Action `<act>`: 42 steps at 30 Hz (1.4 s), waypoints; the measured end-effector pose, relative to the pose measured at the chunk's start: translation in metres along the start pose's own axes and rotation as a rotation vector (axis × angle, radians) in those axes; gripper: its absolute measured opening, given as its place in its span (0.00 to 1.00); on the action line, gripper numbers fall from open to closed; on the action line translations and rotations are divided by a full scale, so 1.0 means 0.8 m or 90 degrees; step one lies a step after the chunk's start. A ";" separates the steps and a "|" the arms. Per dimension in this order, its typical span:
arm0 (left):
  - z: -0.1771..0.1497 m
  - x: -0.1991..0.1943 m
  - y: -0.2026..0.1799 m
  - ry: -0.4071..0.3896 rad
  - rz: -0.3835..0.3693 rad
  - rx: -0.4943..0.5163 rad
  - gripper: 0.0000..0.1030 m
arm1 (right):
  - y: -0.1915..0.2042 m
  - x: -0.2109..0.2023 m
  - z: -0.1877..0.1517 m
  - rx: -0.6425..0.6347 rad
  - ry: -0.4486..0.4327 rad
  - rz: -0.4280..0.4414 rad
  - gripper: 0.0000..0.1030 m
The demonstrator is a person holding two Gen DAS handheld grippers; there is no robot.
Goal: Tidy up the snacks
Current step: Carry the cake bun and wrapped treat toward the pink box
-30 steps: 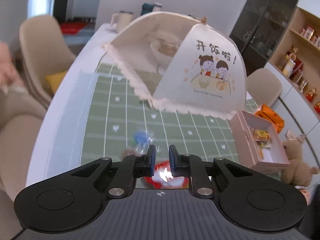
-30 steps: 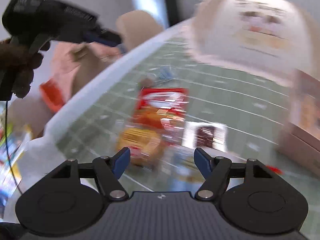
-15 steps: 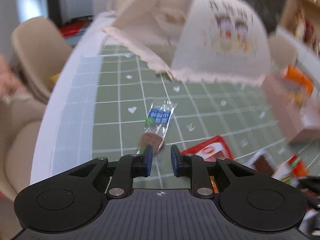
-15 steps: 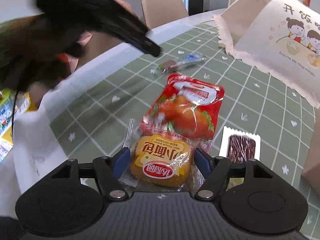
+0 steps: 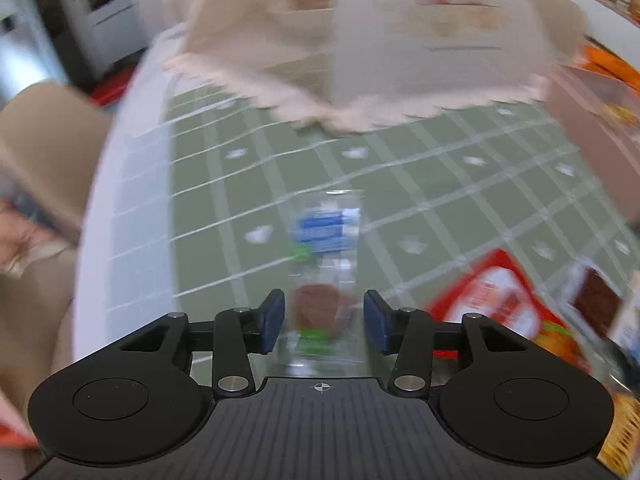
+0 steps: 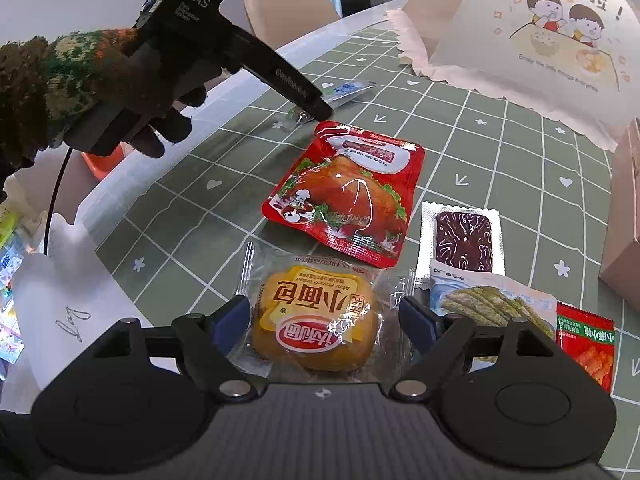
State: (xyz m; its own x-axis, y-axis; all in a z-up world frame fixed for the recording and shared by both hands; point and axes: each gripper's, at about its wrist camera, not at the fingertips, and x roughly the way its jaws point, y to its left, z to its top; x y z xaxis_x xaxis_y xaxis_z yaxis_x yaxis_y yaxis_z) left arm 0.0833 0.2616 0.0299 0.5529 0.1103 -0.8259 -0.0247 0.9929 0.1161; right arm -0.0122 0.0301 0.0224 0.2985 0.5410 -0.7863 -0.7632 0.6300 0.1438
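Lowered since the earlier frame, the left gripper (image 5: 324,322) is seen with jaws just opened, unclamped, around a clear blue-labelled candy wrapper (image 5: 326,268) on the green checked tablecloth (image 5: 440,172). The right gripper (image 6: 322,322), jaws widened, straddles a yellow wrapped mini bread (image 6: 314,318), not pressing.

Left wrist view smeared by motion blur, food cover (image 5: 400,40) print unreadable, clear-wrapped candy (image 5: 324,268) label illegible, pink box (image 6: 624,216) cut off by right edge
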 end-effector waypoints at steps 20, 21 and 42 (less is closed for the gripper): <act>-0.080 -0.068 0.010 -0.028 -0.094 -0.232 0.40 | 0.010 -0.057 -0.009 -0.086 -0.060 -0.082 0.76; -0.087 -0.080 0.005 -0.037 -0.100 -0.240 0.40 | 0.004 -0.066 -0.014 -0.092 -0.066 -0.096 0.76; -0.001 -0.230 -0.261 -0.166 -0.383 -0.098 0.40 | -0.150 -0.278 -0.111 0.181 -0.179 -0.274 0.76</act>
State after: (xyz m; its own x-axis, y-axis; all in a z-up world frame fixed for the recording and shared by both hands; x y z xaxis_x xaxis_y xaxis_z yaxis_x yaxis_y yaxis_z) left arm -0.0141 0.0341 0.1569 0.6905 -0.4583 -0.5597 0.2418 0.8754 -0.4185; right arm -0.0379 -0.2150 0.1263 0.7177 0.3055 -0.6258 -0.3671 0.9296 0.0328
